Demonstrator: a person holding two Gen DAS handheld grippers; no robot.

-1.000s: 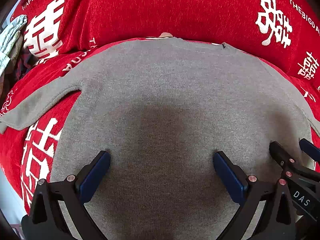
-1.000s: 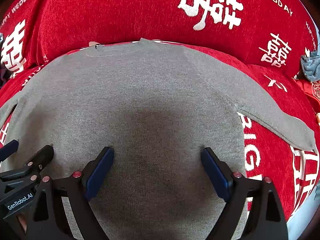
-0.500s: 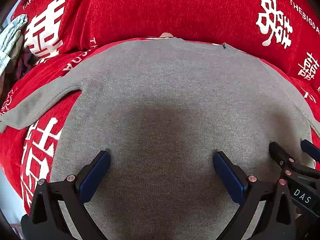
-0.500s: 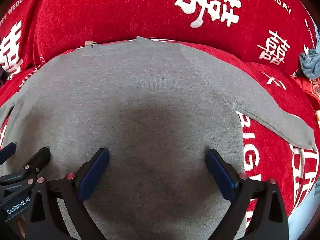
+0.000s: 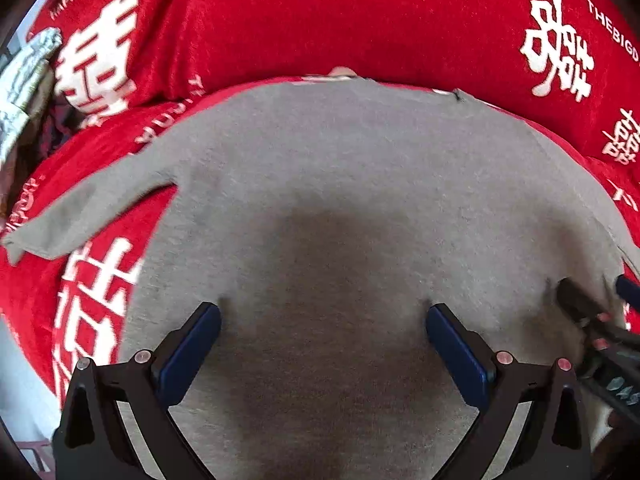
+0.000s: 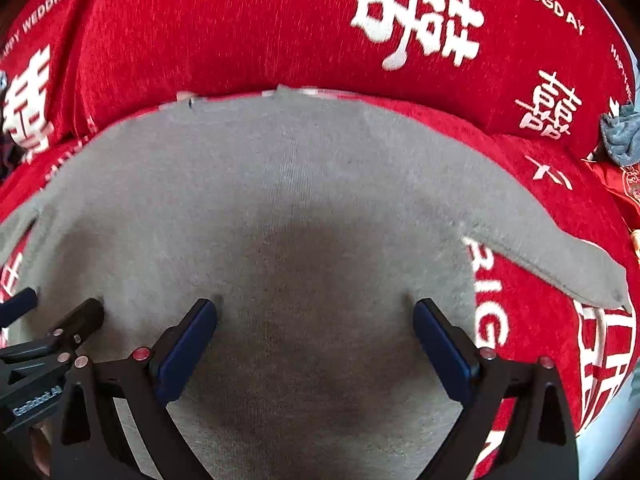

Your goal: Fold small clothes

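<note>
Sweater (image 5: 340, 184): grey, flat, sleeves spread on red cover (image 5: 320, 20).
Left tongs (image 5: 322, 334): wide apart, gripping nothing.
Right tongs (image 6: 316, 330): likewise.
Change: both apparently nudged forward.

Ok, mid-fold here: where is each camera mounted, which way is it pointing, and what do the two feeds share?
Left wrist: sits on the left gripper, looking forward over the grey sweater toward the red cover; its open fingers show, the right gripper at the right edge.
Right wrist: sits on the right gripper, facing likewise; its open fingers show, the left gripper at the left edge.
Shared: sweater, cover, each other's gripper.
</note>
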